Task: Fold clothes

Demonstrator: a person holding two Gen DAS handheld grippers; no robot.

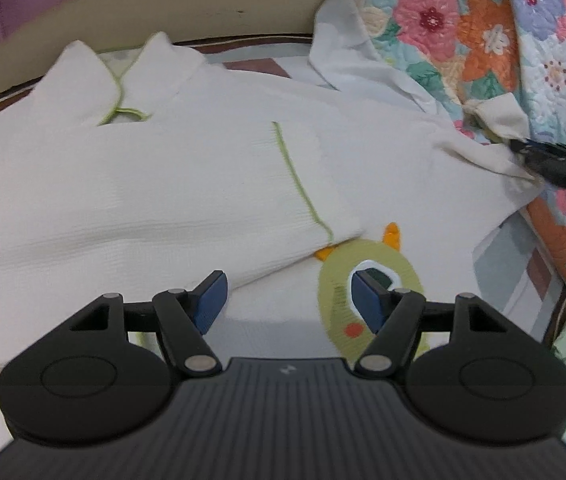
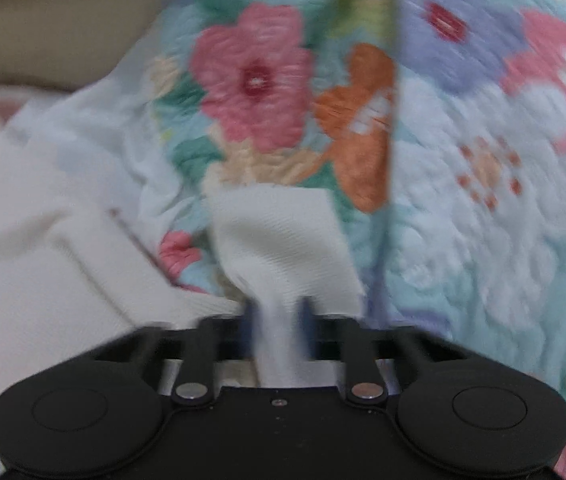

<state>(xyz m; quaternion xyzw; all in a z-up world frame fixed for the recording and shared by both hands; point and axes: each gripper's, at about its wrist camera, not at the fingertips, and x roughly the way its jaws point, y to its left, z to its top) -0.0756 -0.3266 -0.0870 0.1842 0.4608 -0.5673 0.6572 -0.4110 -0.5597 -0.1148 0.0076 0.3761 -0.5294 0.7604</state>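
A white collared shirt (image 1: 163,184) with thin green trim lies spread on the bed, one sleeve folded across its chest above a green and orange embroidered figure (image 1: 367,280). My left gripper (image 1: 289,298) hovers open just over the shirt's front, nothing between its blue pads. At the right edge of the left wrist view, my right gripper (image 1: 531,158) pinches the shirt's other sleeve. In the blurred right wrist view that gripper (image 2: 277,322) is shut on the white sleeve (image 2: 283,240), whose cuff sticks out past the fingers.
A floral quilt (image 1: 483,32) is bunched along the right side, and fills most of the right wrist view as floral quilt (image 2: 463,140). A beige headboard (image 1: 203,8) runs behind the shirt. A crumpled white cloth (image 1: 363,52) lies between shirt and quilt.
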